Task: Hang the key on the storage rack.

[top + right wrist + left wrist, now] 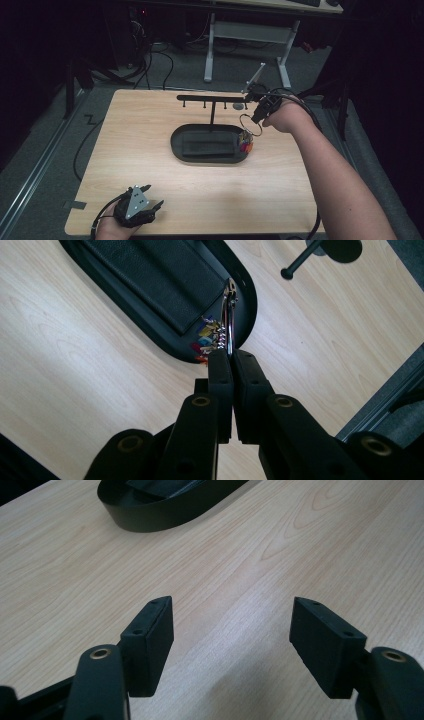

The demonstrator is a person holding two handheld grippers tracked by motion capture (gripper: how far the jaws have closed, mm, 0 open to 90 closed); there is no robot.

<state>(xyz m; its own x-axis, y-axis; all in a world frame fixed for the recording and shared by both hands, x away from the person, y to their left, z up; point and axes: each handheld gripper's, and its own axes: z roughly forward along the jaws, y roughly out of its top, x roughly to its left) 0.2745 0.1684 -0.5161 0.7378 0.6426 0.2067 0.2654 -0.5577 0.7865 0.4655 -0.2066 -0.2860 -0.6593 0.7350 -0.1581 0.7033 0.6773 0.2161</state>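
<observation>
High view: right tongs (258, 116) clenched on one silver metal key ring (250, 125) with colourful tags above one black oval tray (210, 144) on the light wooden desk (150, 130); left gripper view: left tongs (232, 645) released, gripping nothing; right gripper view: ring edge pinched over the tray's end.

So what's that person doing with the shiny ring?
A person holds a claw in each hand at a wooden table. The right claw is shut on a metal ring with small coloured tags hanging from it, held over the right end of the black tray, below the hook rack. The left claw is open, with nothing in it, low over the table's near edge.
</observation>
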